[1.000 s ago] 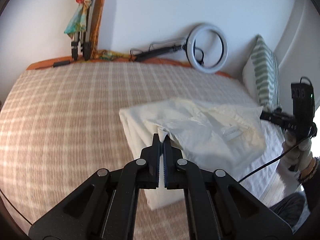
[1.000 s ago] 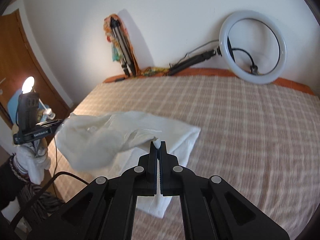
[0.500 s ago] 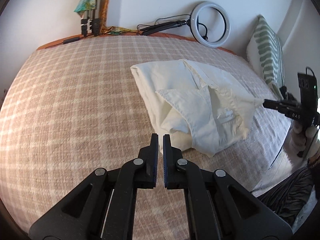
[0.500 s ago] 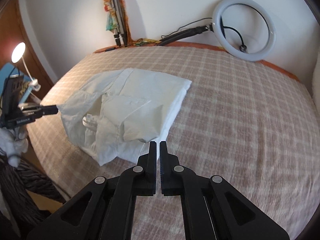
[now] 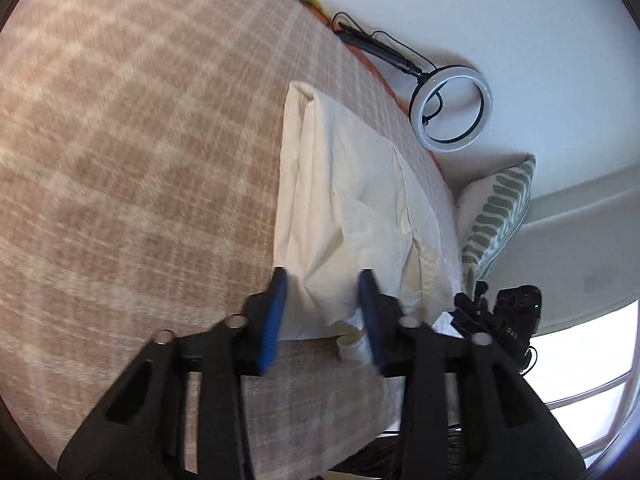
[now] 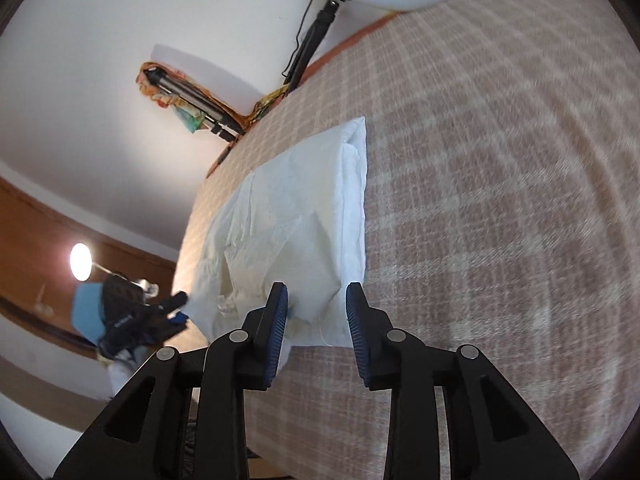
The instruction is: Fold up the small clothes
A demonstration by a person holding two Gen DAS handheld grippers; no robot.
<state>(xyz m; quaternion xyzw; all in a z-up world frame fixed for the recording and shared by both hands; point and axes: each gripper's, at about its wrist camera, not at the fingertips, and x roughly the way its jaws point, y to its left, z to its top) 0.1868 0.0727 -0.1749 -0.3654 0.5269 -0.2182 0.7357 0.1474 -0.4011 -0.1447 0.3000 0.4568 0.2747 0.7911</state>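
Note:
A small cream garment (image 5: 344,200) lies folded on the checked bedspread (image 5: 140,140). In the left wrist view my left gripper (image 5: 323,276) hangs over its near edge, jaws opening, the cloth lying between the blue pads but not pinched. In the right wrist view the same garment (image 6: 304,224) lies ahead of my right gripper (image 6: 317,292), whose jaws are also opening around the near corner without pressing on it. Each view shows the other gripper at the garment's far side: the right gripper (image 5: 508,320) and the left gripper (image 6: 132,320).
A ring light (image 5: 452,112) on a black arm lies at the bed's far edge by the wall. A green striped pillow (image 5: 500,208) leans at the bedside. A tripod with a colourful cloth (image 6: 188,100) rests against the wall. A lamp (image 6: 80,260) glows beside the bed.
Both grippers let go of the garment, which dropped flat onto the bed. Both have sunk toward its near edge, rolled, and their jaws have parted.

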